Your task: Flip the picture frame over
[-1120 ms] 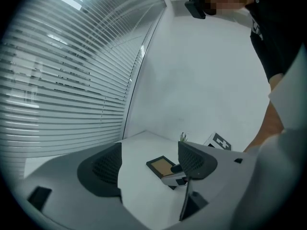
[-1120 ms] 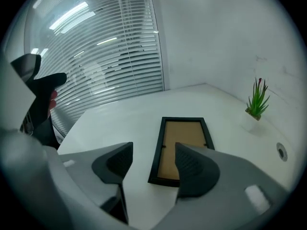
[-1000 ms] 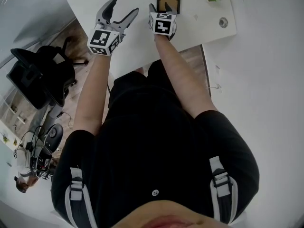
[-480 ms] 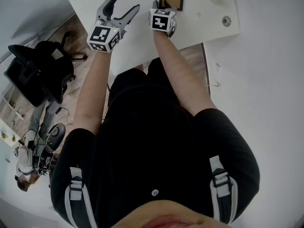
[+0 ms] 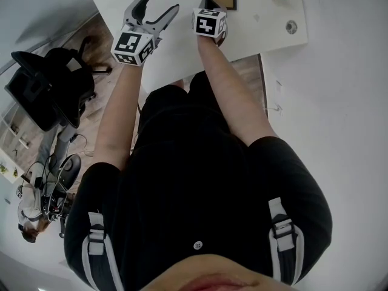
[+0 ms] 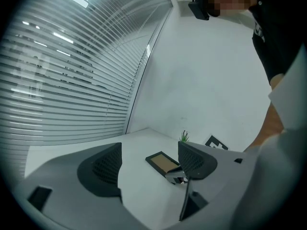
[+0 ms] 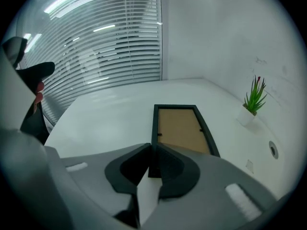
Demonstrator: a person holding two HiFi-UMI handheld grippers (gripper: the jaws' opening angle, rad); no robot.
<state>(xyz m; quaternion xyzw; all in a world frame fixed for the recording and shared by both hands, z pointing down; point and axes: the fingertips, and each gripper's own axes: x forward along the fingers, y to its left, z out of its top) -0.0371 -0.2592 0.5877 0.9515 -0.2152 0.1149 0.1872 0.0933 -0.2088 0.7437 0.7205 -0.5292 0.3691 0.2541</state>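
At the lower centre of the right gripper view, the right tool (image 7: 152, 161), its jaws just closing, pinches the near left corner of the picture frame (image 7: 181, 128). The frame lies brown backing up on the white worktop (image 7: 105, 114). At the upper left of the head view, the left tool (image 5: 160, 3) hovers with its jaws spread and empty. A potted plant (image 7: 253, 99) stands beyond.

A black short-sleeved top (image 5: 200, 162) carries a pale grey strap (image 5: 97, 247) with a dark buckle on each side and a small white button (image 5: 198, 245). The left gripper (image 5: 160, 3) and the right gripper (image 7: 152, 150) show grey shells, dark textured pads and black-and-white marker cubes (image 5: 132, 47).
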